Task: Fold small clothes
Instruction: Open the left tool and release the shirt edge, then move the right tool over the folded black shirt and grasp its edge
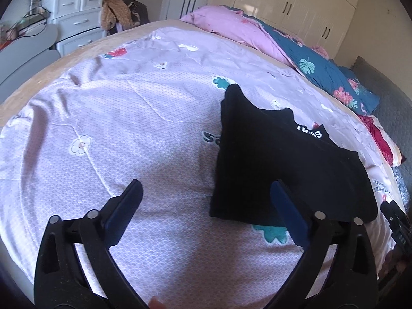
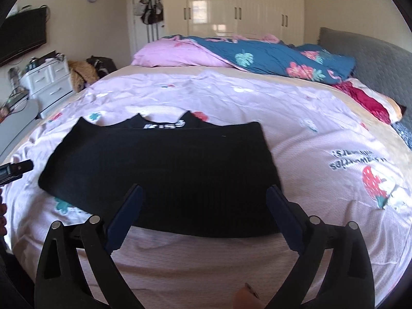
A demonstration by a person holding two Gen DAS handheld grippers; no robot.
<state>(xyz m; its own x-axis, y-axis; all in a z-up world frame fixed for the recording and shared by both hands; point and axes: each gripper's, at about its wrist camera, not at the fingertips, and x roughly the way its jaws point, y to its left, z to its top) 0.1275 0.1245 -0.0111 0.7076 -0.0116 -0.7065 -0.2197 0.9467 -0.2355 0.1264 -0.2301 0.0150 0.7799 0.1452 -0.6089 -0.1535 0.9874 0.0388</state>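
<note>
Nearest in the left wrist view, the left gripper (image 1: 207, 190) shows two matte black arms with round silver pins, ending in flat dark blue fingers (image 1: 128, 203) that stand wide apart with nothing between them. Under the gap lies only the bed cover (image 1: 103, 118), a thin lilac cloth with a fine honeycomb print, quilted seams and cartoon flowers and strawberries. The right-hand finger overlaps the near left corner of the black garment (image 1: 270, 170) in the picture; whether it touches the cloth cannot be told.

In the right wrist view the right gripper (image 2: 204, 193) has the same build, its blue fingers (image 2: 126, 213) likewise spread wide and holding nothing. The black garment (image 2: 164, 170) lies flat on the bed cover (image 2: 309, 134) just beyond and between the fingertips, its near folded edge running across the gap. It is a soft, finely ribbed knit folded into a broad trapezoid, with pointed shoulder straps and white lettering showing at its far edge.

Farther off, a crumpled pink and teal floral quilt (image 2: 257, 54) is heaped across the bed, against a grey padded headboard (image 2: 373, 59). Behind stand a glossy cream wardrobe (image 2: 244, 5) and white plastic drawers (image 2: 49, 79).
</note>
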